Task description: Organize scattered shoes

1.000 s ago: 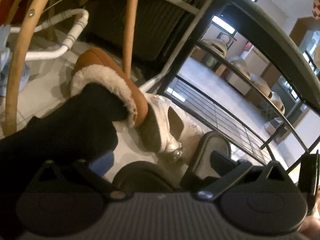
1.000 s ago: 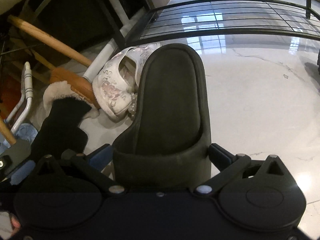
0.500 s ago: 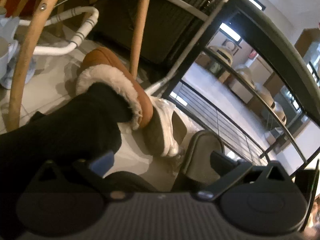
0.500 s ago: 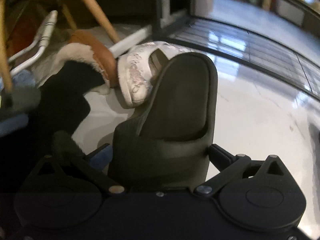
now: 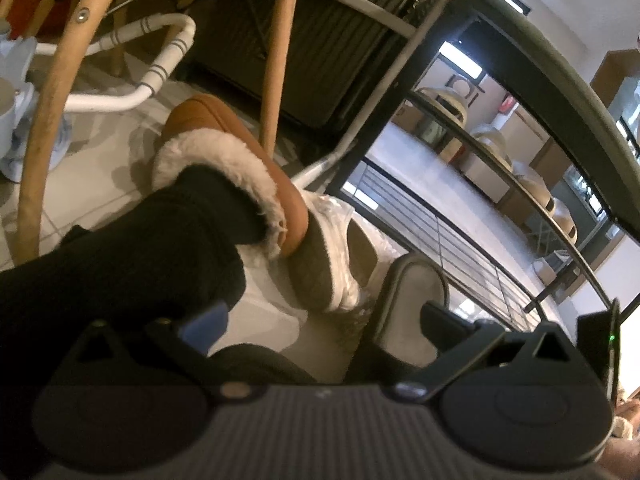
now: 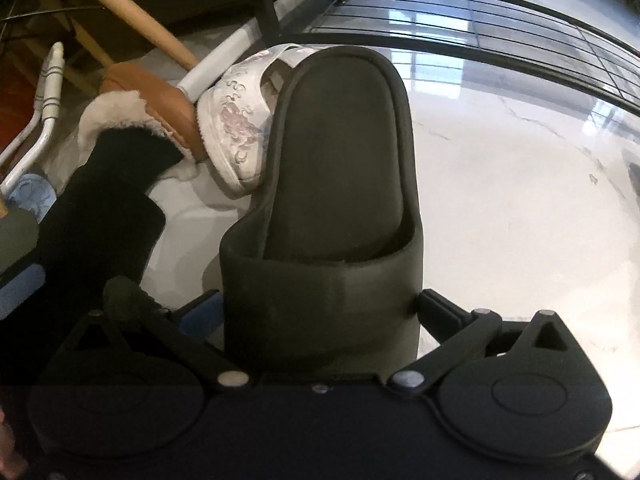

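My right gripper [image 6: 320, 304] is shut on a dark grey slide sandal [image 6: 340, 184], gripping its strap end and holding it over the white floor. The sandal's end also shows in the left wrist view [image 5: 412, 300]. A white embroidered shoe [image 6: 236, 128] lies beside the sandal, tipped on its side [image 5: 328, 256]. A brown fur-lined slipper [image 5: 224, 164] is worn on a black-socked foot [image 6: 116, 184] and touches the white shoe. My left gripper [image 5: 320, 328] hovers low near the foot; its jaws are spread with a dark rounded shape between them, contact unclear.
A black wire shoe rack [image 6: 480, 20] stands at floor level behind the shoes, also seen in the left wrist view [image 5: 460, 240]. Wooden chair legs [image 5: 276, 60] and a white tube frame [image 5: 160, 76] stand to the left. Glossy white floor [image 6: 520, 200] lies to the right.
The right gripper has shifted with the sandal, swinging toward the rack. The left view has drifted slightly; the foot and slipper sit a bit further right in it.
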Demonstrator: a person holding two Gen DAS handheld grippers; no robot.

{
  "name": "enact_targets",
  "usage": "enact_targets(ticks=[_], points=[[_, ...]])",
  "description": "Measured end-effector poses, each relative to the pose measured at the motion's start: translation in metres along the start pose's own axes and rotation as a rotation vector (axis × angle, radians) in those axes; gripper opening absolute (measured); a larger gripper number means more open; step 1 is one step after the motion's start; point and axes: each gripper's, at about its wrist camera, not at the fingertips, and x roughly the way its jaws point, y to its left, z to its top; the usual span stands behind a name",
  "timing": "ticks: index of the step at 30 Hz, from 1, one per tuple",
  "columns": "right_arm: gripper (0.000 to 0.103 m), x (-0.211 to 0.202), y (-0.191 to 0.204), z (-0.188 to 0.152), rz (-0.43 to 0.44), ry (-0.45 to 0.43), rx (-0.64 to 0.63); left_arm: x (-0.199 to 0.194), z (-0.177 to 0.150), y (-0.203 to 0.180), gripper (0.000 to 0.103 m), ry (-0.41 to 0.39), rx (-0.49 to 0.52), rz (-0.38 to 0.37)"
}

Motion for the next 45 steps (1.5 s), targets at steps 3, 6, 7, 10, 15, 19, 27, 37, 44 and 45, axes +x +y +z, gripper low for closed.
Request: enact_targets(ticks=[3, 6, 7, 10, 15, 19, 27, 37, 44, 45], points=[[0.101, -0.013, -0.002, -0.006, -0.036, -0.057, -0.030, 0.000, 0.000, 0.001, 0.102, 0.000, 0.000, -0.004], [0.101, -0.032, -0.020, -0.013, -0.034, -0.094, -0.050, 0.000, 0.000, 0.001, 0.102, 0.001, -0.003, -0.005], [0.101, -0.038, -0.026, -0.015, -0.034, -0.099, -0.051, 0.000, 0.000, 0.001, 0.102, 0.001, -0.003, -0.004], [0.101, -0.059, -0.057, -0.024, -0.073, -0.116, -0.030, 0.000, 0.000, 0.000, 0.102, 0.002, -0.001, -0.004], [0.101, -0.072, -0.109, -0.044, -0.148, -0.050, 0.017, 0.000, -0.001, -0.001, 0.102, 0.007, 0.013, 0.001], [0.103, -0.071, -0.152, -0.070, -0.213, 0.033, 0.116, 0.000, -0.001, -0.002, 0.102, 0.010, 0.021, 0.004], [0.103, -0.115, -0.173, -0.085, -0.035, -0.021, 0.439, 0.000, -0.001, -0.001, 0.102, 0.013, 0.018, 0.005], [0.103, -0.059, -0.047, -0.066, 0.216, -0.016, -0.103, 0.002, -0.005, -0.006, 0.102, 0.027, 0.069, 0.020], [0.100, -0.021, -0.013, -0.067, 0.102, 0.056, -0.210, 0.003, -0.004, -0.006, 0.102, 0.028, 0.070, 0.023], [0.099, -0.025, -0.013, -0.070, 0.084, 0.045, -0.189, 0.003, -0.004, -0.006, 0.102, 0.027, 0.068, 0.022]])
